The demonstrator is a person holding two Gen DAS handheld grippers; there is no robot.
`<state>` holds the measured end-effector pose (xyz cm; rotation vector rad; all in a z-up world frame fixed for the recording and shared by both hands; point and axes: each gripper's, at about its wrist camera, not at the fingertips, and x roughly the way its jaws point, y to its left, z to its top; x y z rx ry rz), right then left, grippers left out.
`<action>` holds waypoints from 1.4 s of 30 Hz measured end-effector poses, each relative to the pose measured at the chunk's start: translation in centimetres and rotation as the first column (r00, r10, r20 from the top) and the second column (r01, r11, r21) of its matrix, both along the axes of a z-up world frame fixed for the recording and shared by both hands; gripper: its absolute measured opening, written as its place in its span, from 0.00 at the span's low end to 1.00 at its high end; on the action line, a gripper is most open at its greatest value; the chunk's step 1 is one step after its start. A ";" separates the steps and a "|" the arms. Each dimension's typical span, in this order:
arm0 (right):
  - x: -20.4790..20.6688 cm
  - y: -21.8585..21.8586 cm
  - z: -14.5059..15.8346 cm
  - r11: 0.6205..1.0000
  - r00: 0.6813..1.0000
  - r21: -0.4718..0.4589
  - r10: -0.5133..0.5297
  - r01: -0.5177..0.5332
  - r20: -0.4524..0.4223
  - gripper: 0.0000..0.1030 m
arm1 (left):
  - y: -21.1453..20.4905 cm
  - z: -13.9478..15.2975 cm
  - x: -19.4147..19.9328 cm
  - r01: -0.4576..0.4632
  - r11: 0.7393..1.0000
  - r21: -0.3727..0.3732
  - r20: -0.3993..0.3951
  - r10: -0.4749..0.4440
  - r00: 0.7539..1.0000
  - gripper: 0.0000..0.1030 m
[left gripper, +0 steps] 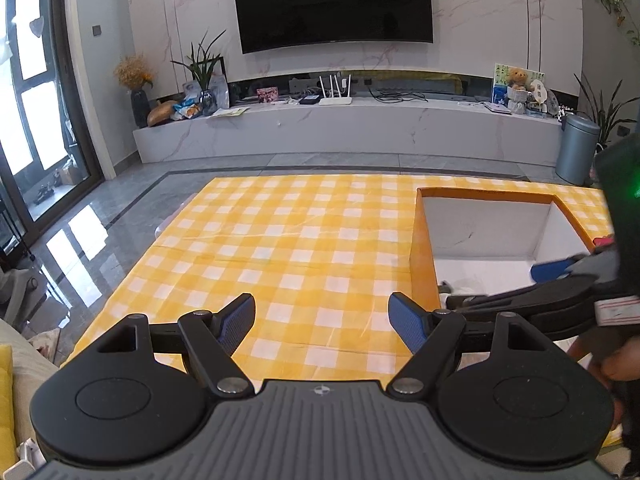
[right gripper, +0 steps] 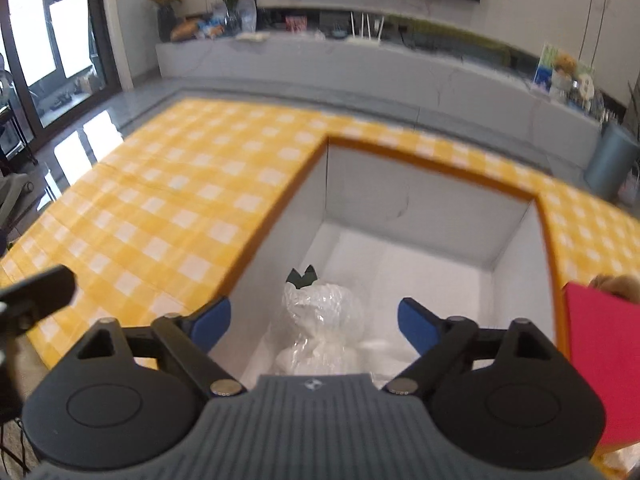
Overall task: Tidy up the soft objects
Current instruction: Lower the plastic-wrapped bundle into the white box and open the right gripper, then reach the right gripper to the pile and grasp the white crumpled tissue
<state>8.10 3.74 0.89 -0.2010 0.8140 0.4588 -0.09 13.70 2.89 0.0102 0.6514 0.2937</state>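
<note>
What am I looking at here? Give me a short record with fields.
Surface: yellow checked tablecloth
Container: orange box, white inside, open top
In the box: plastic-wrapped soft item
Left gripper: open, empty, above the cloth
Right gripper: open above the box, not touching the item
Beside the box: red object, partly visible

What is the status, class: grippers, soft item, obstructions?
Left gripper open, empty, over checked cloth. Right gripper open above box. Plastic-wrapped item in box. Nothing blocking.
</note>
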 end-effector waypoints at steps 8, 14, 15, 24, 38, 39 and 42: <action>-1.5 -2.5 3.1 1.000 0.995 0.015 -0.005 0.003 0.099 0.94 | -1.7 1.5 -0.3 0.010 0.999 0.054 0.052 -0.013 0.999 0.87; -2.5 -5.6 4.4 1.000 0.993 0.020 -0.017 0.014 0.120 0.94 | -4.1 2.1 -0.2 0.086 0.996 0.002 0.084 -0.086 0.993 0.85; -2.6 -6.3 4.6 1.000 0.991 0.015 -0.026 0.024 0.131 0.94 | -4.5 2.2 -0.2 0.105 0.994 -0.008 0.092 -0.104 0.990 0.85; -4.5 -13.4 5.6 0.994 0.973 -0.020 -0.102 0.109 0.205 0.94 | -8.2 2.0 -0.3 0.229 0.972 -0.051 0.121 -0.221 0.968 0.86; -6.2 -27.7 6.2 0.932 0.910 0.081 -0.361 0.352 0.204 0.94 | -14.1 1.0 -1.0 0.400 0.915 -0.047 0.113 -0.393 0.912 0.86; -6.3 -28.7 6.1 0.924 0.901 0.093 -0.383 0.371 0.206 0.94 | -14.6 1.0 -0.9 0.413 0.909 -0.052 0.110 -0.406 0.907 0.86; -6.4 -31.5 5.3 0.890 0.865 0.107 -0.456 0.443 0.209 0.95 | -15.9 0.8 -0.7 0.436 0.897 -0.079 0.096 -0.428 0.899 0.86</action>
